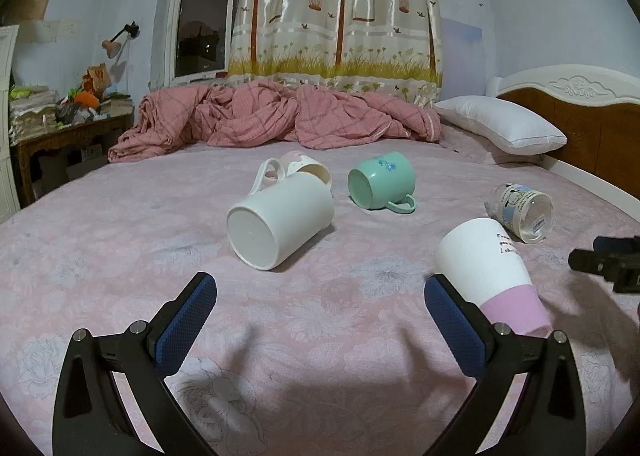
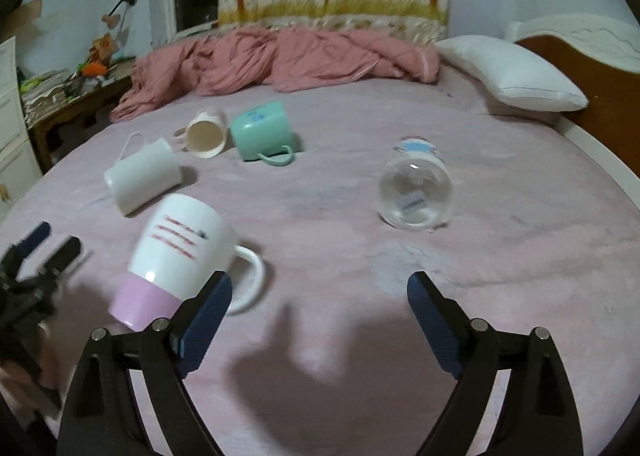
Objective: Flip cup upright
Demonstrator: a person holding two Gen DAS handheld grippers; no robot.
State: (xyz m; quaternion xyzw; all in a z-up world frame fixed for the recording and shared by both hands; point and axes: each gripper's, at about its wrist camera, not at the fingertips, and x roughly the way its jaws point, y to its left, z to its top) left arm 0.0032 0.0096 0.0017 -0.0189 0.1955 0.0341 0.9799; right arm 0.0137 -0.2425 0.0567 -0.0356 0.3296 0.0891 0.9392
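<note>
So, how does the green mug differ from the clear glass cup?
The green mug is opaque mint green, while the clear glass cup is see-through with a blue printed band. The green mug has a handle; the clear glass cup shows none. Both lie on their sides on the pink bed sheet, untouched by either gripper.

We see a bed (image 1: 320,336) under a pink floral sheet, a rumpled pink quilt (image 1: 272,116) and white pillow (image 1: 500,122) by its carved headboard (image 1: 580,96), a tree-print curtain (image 1: 340,8) beside a dark window (image 1: 200,24), and a cluttered wooden desk (image 1: 60,128) against pale walls.
</note>
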